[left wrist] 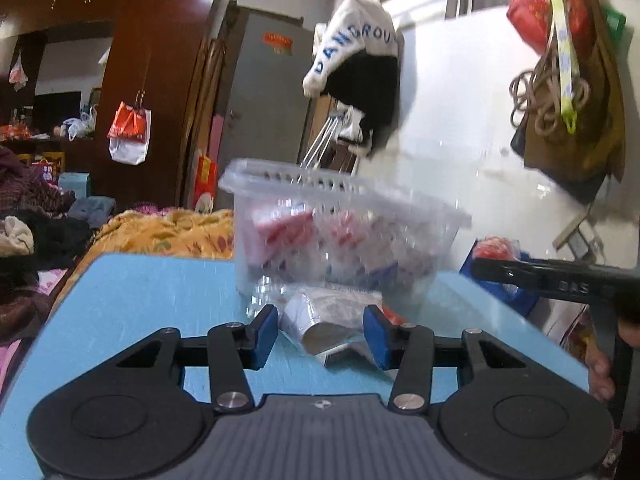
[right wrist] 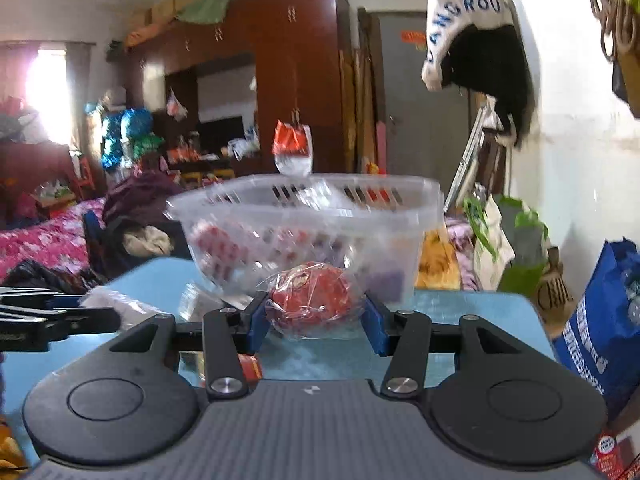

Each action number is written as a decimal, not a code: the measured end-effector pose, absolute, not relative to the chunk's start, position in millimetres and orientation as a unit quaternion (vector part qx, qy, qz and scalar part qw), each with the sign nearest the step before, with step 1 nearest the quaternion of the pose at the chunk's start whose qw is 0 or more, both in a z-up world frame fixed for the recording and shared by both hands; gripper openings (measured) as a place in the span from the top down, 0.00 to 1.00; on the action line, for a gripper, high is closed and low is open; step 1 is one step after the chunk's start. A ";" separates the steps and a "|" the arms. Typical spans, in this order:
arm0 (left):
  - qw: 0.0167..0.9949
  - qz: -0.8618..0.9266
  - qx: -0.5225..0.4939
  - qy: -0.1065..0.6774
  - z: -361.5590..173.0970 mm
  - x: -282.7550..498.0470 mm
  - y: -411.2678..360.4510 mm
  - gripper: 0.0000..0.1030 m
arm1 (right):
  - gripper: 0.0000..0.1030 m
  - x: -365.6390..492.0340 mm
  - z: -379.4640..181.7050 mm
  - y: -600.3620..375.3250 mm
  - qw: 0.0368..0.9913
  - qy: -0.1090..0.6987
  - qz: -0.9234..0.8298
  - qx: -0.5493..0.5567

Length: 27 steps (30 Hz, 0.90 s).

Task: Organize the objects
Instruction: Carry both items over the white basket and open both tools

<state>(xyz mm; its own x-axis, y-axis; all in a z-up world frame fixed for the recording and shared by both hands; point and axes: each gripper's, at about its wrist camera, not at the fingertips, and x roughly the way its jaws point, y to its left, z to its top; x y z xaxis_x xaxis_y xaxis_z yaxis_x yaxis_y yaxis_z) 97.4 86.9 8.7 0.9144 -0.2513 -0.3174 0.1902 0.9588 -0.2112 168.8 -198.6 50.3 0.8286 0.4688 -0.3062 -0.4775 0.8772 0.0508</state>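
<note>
The left gripper [left wrist: 322, 334] pinches a crinkly clear packet of white goods [left wrist: 320, 320]; the right gripper [right wrist: 312, 318] pinches a clear-wrapped red bundle [right wrist: 310, 300]. Both should lift above the rim of the clear slotted plastic basket [right wrist: 424, 196] before dropping. The blue table [left wrist: 152, 300] is bare to the left.

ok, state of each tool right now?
Left tool: shut on a white wrapped packet.
Right tool: shut on a red wrapped snack.
</note>
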 end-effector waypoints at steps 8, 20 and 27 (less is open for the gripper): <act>0.976 -0.139 -0.102 0.135 65.0 131.5 94.9 0.51 | 0.50 181.5 93.3 -191.3 0.959 0.123 0.257 -0.011; 0.978 -0.084 -0.098 0.166 103.5 268.0 67.1 0.44 | 0.48 295.6 96.0 -144.1 0.966 0.144 0.197 -0.082; 0.986 -0.054 -0.042 0.152 98.4 235.5 59.1 0.24 | 0.00 245.8 94.1 -157.6 0.975 0.085 0.194 -0.074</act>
<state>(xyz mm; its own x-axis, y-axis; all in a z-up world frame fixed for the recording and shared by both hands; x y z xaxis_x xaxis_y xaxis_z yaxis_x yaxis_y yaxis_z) 235.5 59.1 98.4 0.9477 -0.1199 -0.2959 0.0944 0.9906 -0.0990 245.8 -157.6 94.1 0.9105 0.3650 -0.1943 -0.3900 0.9141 -0.1108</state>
